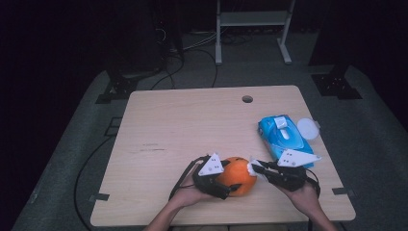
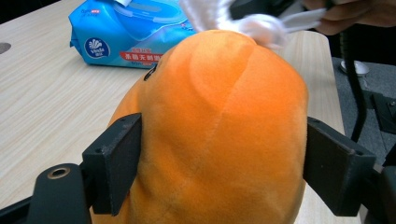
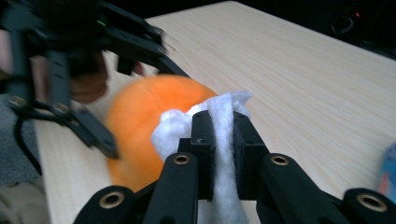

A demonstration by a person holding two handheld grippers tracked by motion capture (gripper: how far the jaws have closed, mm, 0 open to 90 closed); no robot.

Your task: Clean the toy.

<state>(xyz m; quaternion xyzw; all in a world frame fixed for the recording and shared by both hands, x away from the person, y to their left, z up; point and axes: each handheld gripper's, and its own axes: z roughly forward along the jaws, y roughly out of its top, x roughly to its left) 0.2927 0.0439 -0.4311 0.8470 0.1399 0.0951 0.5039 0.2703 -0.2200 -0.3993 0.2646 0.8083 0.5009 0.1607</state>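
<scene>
An orange plush toy [image 1: 236, 174] lies near the table's front edge. My left gripper [image 1: 230, 177] is shut on it, and in the left gripper view its black pads [image 2: 114, 163] press into both sides of the toy [image 2: 219, 126]. My right gripper [image 1: 255, 168] is shut on a white wipe [image 1: 251, 167] and holds it against the toy's right end. In the right gripper view the wipe [image 3: 177, 128] is pinched between the two jaws of my right gripper [image 3: 223, 135] and touches the blurred orange toy [image 3: 140, 116]. The same wipe [image 2: 261, 25] sits on the toy's far end in the left gripper view.
A blue pack of wet wipes [image 1: 281, 137] lies at the table's right edge, behind my right hand, with a round white lid [image 1: 308, 128] beside it. The wooden table [image 1: 192, 120] has a cable hole [image 1: 247, 99] near its far edge. Cables trail on the floor.
</scene>
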